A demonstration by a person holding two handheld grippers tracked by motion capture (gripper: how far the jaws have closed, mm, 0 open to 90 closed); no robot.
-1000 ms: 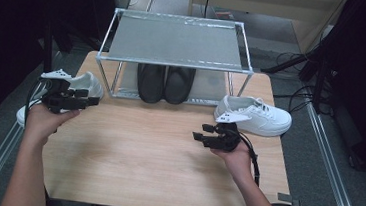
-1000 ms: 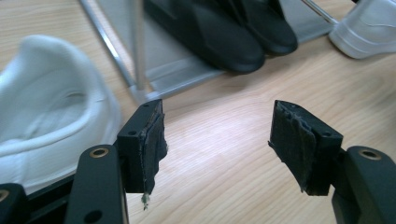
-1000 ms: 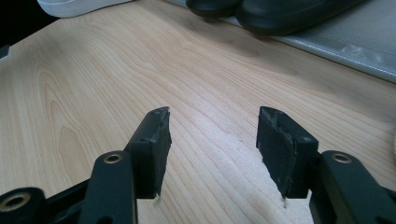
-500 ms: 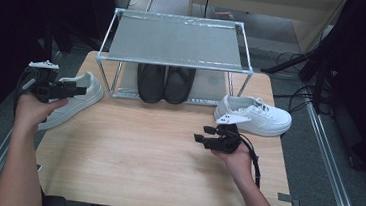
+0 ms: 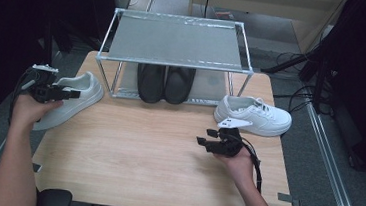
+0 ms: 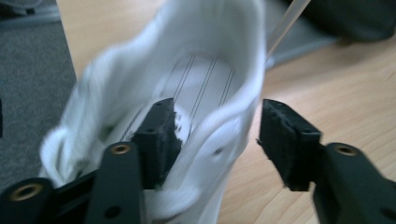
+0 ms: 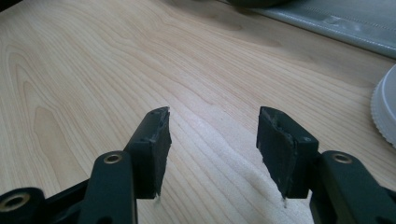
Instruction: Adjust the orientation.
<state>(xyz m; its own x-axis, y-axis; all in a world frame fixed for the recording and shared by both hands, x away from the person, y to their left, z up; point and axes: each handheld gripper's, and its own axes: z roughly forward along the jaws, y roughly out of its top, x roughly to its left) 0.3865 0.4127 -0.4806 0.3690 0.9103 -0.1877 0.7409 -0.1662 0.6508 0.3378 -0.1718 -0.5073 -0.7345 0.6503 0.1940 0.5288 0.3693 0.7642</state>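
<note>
White sneaker (image 5: pixel 71 98) lies at the desk's (image 5: pixel 141 154) left edge; the left tool (image 5: pixel 74 94), held level, straddles its collar wall, jaws just closing, one inside, not yet pinching. Right tool (image 5: pixel 207 137) rests spread, empty.

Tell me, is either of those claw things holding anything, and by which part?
Not yet: the left gripper straddles the side wall of the white shoe at its opening, jaws closing but not yet pressing. The right gripper is open and holds nothing.

Light wooden table (image 5: pixel 130 163) on grey carpeted floor (image 5: pixel 326 160). Metal-framed rack (image 5: pixel 176 42) at table's far edge. Dark surroundings both sides; cables (image 5: pixel 295 62) on floor at right; pale wooden panel (image 5: pixel 259 9) behind.
</note>
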